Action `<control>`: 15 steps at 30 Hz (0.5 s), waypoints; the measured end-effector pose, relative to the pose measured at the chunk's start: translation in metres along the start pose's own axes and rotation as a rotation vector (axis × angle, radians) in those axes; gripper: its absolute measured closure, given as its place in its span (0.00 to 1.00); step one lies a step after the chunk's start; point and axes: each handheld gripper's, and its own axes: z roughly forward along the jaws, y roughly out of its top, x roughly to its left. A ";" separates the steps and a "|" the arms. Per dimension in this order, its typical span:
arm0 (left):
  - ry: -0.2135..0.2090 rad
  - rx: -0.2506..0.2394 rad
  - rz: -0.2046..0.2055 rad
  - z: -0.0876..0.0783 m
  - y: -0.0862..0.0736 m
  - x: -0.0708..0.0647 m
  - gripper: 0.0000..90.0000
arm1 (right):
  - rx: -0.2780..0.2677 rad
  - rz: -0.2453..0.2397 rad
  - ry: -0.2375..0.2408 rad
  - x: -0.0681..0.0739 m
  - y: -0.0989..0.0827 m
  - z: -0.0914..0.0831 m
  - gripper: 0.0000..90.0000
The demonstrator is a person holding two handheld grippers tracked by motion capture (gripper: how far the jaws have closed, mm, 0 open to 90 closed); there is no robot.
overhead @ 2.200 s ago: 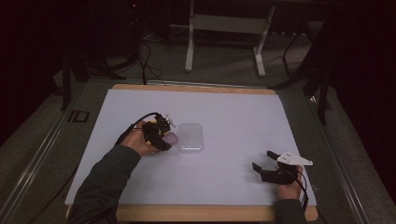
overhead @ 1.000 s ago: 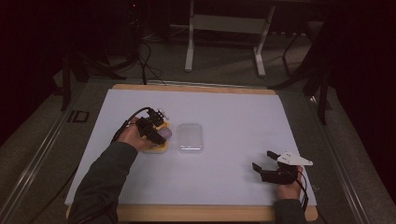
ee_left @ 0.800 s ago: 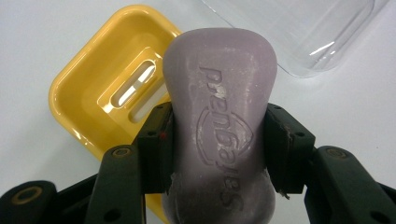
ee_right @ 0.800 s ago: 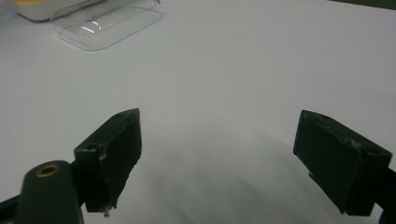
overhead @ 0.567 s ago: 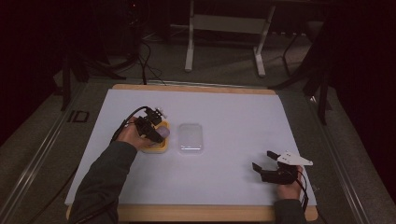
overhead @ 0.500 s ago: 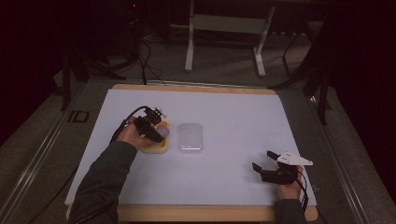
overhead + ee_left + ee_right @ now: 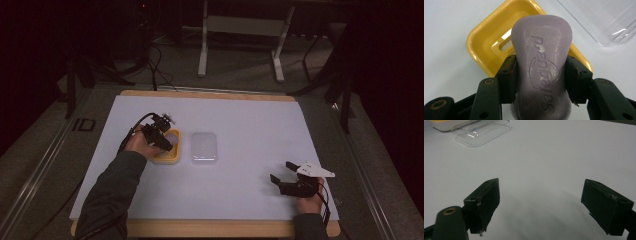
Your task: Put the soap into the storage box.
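My left gripper (image 7: 540, 75) is shut on a lilac soap bar (image 7: 541, 57) with raised lettering, held just above a yellow soap dish (image 7: 486, 50). From the high view that left gripper (image 7: 162, 137) hovers over the dish (image 7: 167, 156) at the table's left. A clear plastic lid (image 7: 204, 148) lies flat right of the dish, and its corner (image 7: 604, 20) appears beside the soap. My right gripper (image 7: 282, 176) rests near the front right with its jaws wide open on bare white surface (image 7: 541, 205).
A white mat (image 7: 260, 125) covers the wooden table. The lid (image 7: 482, 133) and an edge of the yellow dish (image 7: 440, 121) sit far off in the right gripper view. Dark stands and cables lie on the floor beyond the table's far edge.
The left hand has carried the soap leftward from beside the clear lid to over the yellow dish. The right gripper has stayed put.
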 end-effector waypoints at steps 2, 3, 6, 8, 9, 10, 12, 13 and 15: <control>0.001 -0.003 -0.005 0.001 0.000 0.001 0.55 | -0.001 0.000 0.000 0.000 0.000 0.000 0.17; 0.002 -0.001 -0.007 0.001 0.000 0.001 0.55 | -0.001 0.000 0.000 0.000 0.000 0.000 0.17; 0.002 0.000 -0.020 0.002 0.001 0.002 0.55 | -0.001 -0.001 -0.001 0.000 0.000 0.000 0.17; 0.002 -0.001 -0.028 0.003 0.001 0.003 0.55 | -0.001 -0.001 0.000 0.000 0.000 0.000 0.17; 0.000 -0.002 -0.030 0.004 0.001 0.003 0.55 | -0.002 -0.001 0.000 0.000 0.000 0.000 0.17; -0.005 -0.006 -0.034 0.004 0.001 0.003 0.55 | -0.003 0.000 0.000 0.000 0.000 0.000 0.17; -0.006 -0.006 -0.040 0.004 0.001 0.004 0.55 | -0.001 -0.001 -0.001 0.000 0.000 0.000 0.17; -0.006 -0.005 -0.042 0.005 0.002 0.004 0.55 | -0.001 -0.002 -0.001 0.000 0.000 0.000 0.17; -0.007 -0.007 -0.052 0.006 0.002 0.004 0.55 | -0.001 -0.001 -0.001 0.000 0.000 0.000 0.17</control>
